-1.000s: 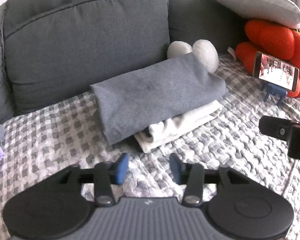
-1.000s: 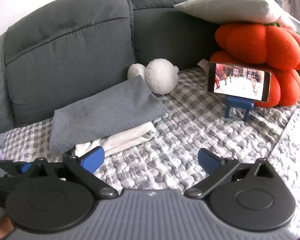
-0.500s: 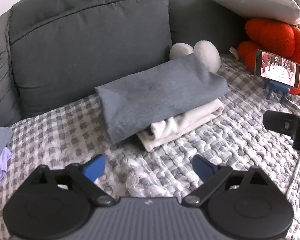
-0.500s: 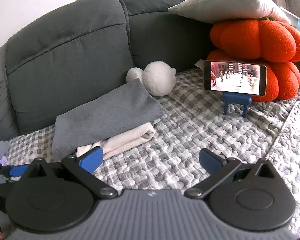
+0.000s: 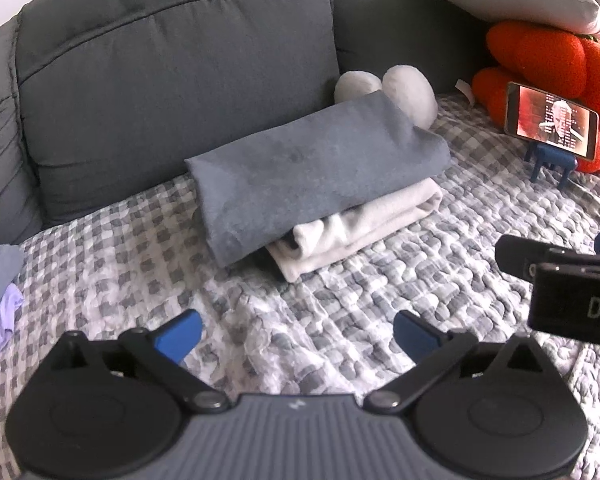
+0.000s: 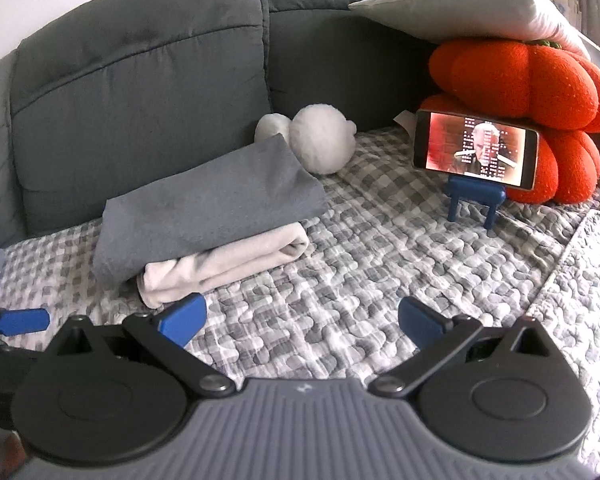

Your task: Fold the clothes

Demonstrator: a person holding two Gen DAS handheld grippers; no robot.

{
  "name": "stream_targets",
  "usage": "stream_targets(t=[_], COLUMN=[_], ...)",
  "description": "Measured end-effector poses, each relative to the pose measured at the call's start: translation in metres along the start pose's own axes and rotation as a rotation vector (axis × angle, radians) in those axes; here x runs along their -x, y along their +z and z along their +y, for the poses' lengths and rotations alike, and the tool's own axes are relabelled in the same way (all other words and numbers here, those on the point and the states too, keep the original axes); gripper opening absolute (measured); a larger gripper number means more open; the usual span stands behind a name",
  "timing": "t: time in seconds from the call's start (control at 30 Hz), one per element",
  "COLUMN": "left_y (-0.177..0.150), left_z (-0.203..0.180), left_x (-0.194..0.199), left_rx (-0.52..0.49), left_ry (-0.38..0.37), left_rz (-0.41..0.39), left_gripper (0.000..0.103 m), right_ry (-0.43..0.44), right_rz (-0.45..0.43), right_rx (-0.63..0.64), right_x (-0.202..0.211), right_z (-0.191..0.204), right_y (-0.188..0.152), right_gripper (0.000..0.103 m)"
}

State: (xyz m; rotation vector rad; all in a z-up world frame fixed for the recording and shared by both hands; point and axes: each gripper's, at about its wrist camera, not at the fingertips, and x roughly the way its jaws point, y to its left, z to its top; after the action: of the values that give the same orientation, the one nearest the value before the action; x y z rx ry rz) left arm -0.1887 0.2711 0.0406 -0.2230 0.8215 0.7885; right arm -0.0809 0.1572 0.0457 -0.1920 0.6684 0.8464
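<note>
Clothes already folded sit in a stack at the middle of both views: a grey garment [image 5: 316, 168] lies on top of a cream garment [image 5: 360, 232], the cream one sticking out along the near edge. The stack rests on the checked quilt [image 5: 340, 320] that covers the sofa seat, just in front of the dark grey back cushion [image 5: 172, 80], with a white plush toy [image 6: 320, 144] touching its far end.

At the far left edge of the left wrist view, more clothes [image 5: 0, 292], grey and lilac, wait unfolded; I judge these to be the next work.

Left claw [image 5: 296, 334] is opening, almost at its widest, with only quilt between the blue pads [image 5: 178, 334]. Right claw [image 6: 300, 320] stands wide and grips nothing.

To do the next step well, both claws should swing toward the left pile without brushing the finished stack, which would slide apart easily. Pinch one layer only, near a seam or corner, and lift clear of the quilt so its puckered surface does not drag the cloth. The phone [image 6: 476, 148] on its blue stand [image 6: 474, 200], leaning near the orange cushions [image 6: 520, 80] at upper right, is well clear.
</note>
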Motion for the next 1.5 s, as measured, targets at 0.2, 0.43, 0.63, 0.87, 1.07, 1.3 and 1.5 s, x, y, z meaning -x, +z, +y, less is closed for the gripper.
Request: stream_targets(t=[0.2,0.43,0.63,0.87,1.07,1.3,1.5], left_y=[-0.008,-0.016,-0.018,-0.019,-0.018,-0.017,-0.018], left_z=[-0.004,-0.009,-0.010,-0.006,-0.009,-0.010,-0.009], left_x=[0.003,0.005,0.009,0.006,0.006,0.006,0.005], left_rx=[0.026,0.036,0.029,0.050,0.029,0.015,0.023], left_ry=[0.013,0.050,0.082,0.079,0.084,0.084,0.087], left_rz=[-0.006,-0.027,-0.054,-0.030,-0.038,-0.041,-0.037], left_gripper=[0.102,0.102,0.102,0.102,0.102,0.102,0.102], right_ry=[-0.026,-0.048,-0.039,-0.035,-0.028,-0.024,-0.021], right_rz=[-0.003,0.001,0.008,0.027,0.033,0.040,0.044], right_rx=[0.010,-0.015,-0.051,-0.071,-0.055,-0.053,-0.053], right_x=[-0.001,-0.003,-0.005,-0.007,-0.009,-0.010,-0.011], right_z=[0.005,0.003,0.000,-0.003,0.000,0.000,0.001], right_y=[-0.002,-0.002,-0.002,-0.002,-0.002,-0.003,-0.003], right_gripper=[0.103,0.103,0.103,0.103,0.103,0.103,0.103])
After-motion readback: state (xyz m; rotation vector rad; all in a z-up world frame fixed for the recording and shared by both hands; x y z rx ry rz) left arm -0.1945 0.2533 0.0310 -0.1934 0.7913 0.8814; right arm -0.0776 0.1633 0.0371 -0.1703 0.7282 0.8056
